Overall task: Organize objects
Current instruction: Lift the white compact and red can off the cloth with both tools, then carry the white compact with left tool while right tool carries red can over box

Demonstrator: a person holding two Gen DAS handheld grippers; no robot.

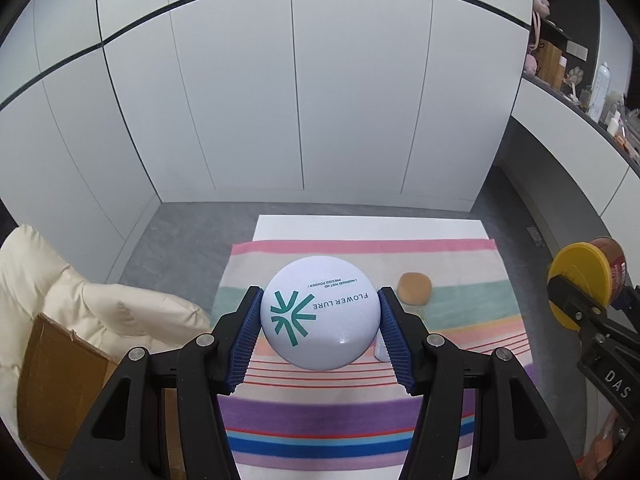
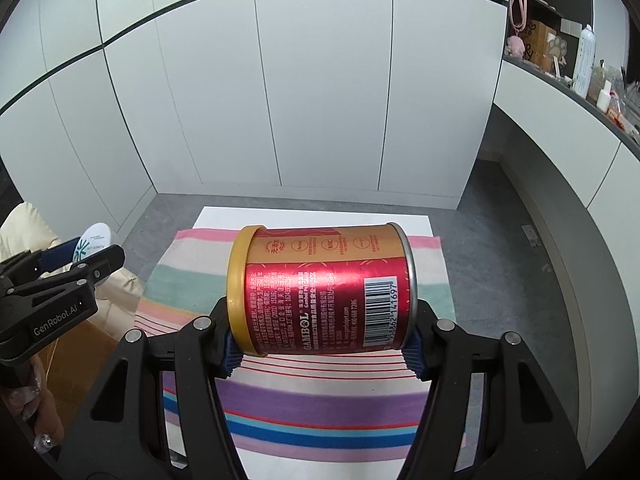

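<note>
The left gripper [image 1: 320, 332] is closed on a round white powder compact [image 1: 320, 312], its blue pads [image 1: 246, 330] pressing the curved rim from either side, and holds it in the air above the striped cloth [image 1: 360, 420]. The right gripper [image 2: 322, 346] is closed across a red can [image 2: 324, 290] lying sideways, one pad on the yellow lid [image 2: 239, 288] and the other on the metal base end; it too hangs above the cloth. A tan puff [image 1: 414, 288] rests on the cloth, to the right and farther off than the compact.

The compact is probably the riskier hold. The pads meet a smooth, domed edge, so a tilt or a slight easing of the squeeze could let it slide out and drop. The can is gripped end to end, and pressure on the lid could shift or pop it if the lid is only a loose fit. With both loads raised near each other, a careless inward swing could knock the can against the compact.
</note>
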